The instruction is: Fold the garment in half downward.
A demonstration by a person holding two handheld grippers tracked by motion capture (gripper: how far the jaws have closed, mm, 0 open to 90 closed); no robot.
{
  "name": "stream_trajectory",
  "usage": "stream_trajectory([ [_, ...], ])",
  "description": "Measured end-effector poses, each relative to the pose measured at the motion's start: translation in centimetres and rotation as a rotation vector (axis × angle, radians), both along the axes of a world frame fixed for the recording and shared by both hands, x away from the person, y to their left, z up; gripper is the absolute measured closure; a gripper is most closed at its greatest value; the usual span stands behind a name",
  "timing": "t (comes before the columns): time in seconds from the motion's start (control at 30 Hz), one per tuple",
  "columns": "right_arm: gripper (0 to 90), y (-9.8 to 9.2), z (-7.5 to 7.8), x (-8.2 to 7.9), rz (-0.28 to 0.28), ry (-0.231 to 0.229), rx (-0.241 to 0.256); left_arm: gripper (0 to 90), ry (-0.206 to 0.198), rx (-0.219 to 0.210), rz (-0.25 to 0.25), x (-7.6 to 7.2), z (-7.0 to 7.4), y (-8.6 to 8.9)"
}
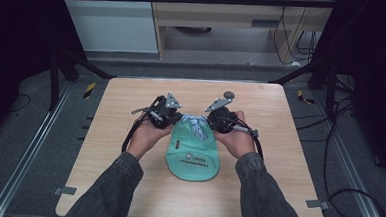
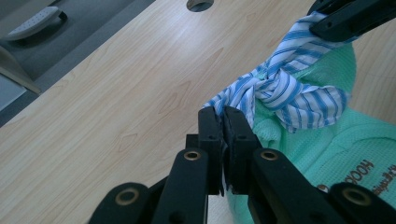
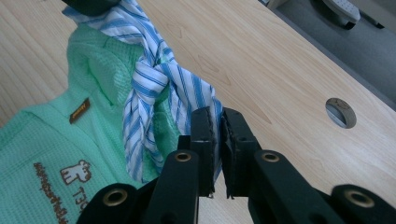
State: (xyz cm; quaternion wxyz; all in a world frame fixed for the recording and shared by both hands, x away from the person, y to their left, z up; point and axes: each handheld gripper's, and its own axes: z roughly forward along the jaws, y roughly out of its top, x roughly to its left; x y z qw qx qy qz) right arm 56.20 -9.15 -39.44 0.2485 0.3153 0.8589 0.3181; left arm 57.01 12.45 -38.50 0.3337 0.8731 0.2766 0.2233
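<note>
Light wooden table (image 1: 129, 135) with a round hole (image 3: 341, 112), grey floor (image 1: 25, 115) around it

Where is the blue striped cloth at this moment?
In the high view, the striped cloth lies knotted at the far end of the green bag, mid-table, stretched between the left gripper and the right gripper, each pinching one end.
</note>
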Motion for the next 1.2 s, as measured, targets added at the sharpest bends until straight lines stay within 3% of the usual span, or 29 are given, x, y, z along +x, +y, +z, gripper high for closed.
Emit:
stream_trajectory([
  [0.33,83.8,-0.4,-1.6,-1.1,0.008,-0.016,0.004,87.2,-0.021,0.004,-0.020,-1.5,-0.8,-0.3],
  [0.63,83.7,-1.1,-2.5,-2.8,0.016,-0.022,0.037,87.0,-0.041,-0.001,-0.050,-3.0,-1.2,-0.2],
  [0.8,83.7,-1.2,-3.2,-3.3,0.026,-0.013,0.045,87.1,-0.032,-0.011,-0.052,-3.5,-2.3,-0.3],
  [1.0,83.9,-1.3,-3.2,-2.7,0.017,-0.008,0.032,87.1,-0.013,-0.011,-0.039,-2.1,-2.0,-0.7],
  [1.17,83.9,-1.4,-2.1,-1.5,0.000,-0.020,0.036,87.1,-0.037,0.009,-0.030,-0.8,-0.8,-1.1],
  [1.2,83.9,-1.5,-1.6,-1.0,-0.010,-0.021,0.045,87.1,-0.043,-0.005,-0.028,-0.4,-0.2,-1.2],
])
